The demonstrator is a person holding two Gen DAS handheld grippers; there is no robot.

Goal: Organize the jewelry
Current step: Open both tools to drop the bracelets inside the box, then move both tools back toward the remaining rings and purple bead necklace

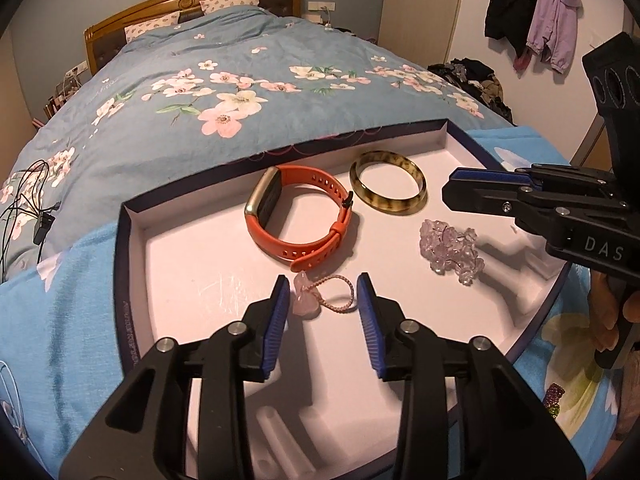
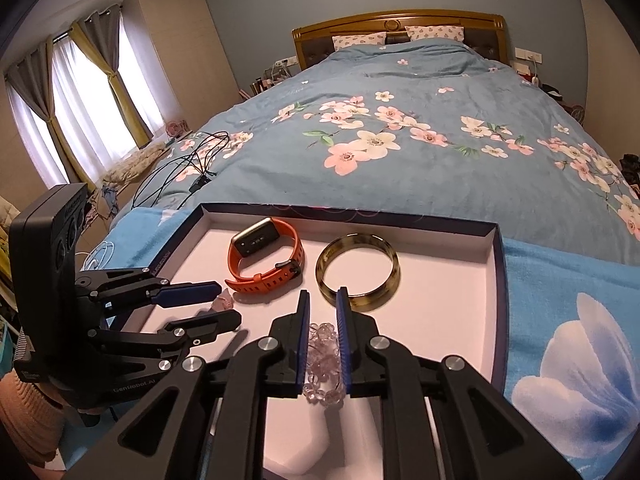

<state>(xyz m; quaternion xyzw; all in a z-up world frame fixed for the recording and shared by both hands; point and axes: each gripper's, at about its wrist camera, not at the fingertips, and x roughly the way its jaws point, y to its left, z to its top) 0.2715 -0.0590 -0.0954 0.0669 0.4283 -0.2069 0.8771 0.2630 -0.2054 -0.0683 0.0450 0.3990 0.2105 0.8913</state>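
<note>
Now the left gripper point(image 1: 323, 288) has its jaws apart around a pink ring point(image 1: 320, 294) in the tray point(image 1: 132, 216). Over the clear beads point(image 1: 450, 250), the right gripper point(image 2: 323, 334) jaws are narrowly apart.

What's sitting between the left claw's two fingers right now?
The pink stone charm with its beaded loop, lying on the tray between the open left claw, in the left wrist view.

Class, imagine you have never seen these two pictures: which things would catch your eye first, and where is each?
The orange watch band stands out first, lying in the white tray beside a mottled bangle on its right. Nearer, the left gripper straddles a small pink bead ring with a stone, fingers apart. The right gripper brackets a clear crystal bracelet.
</note>
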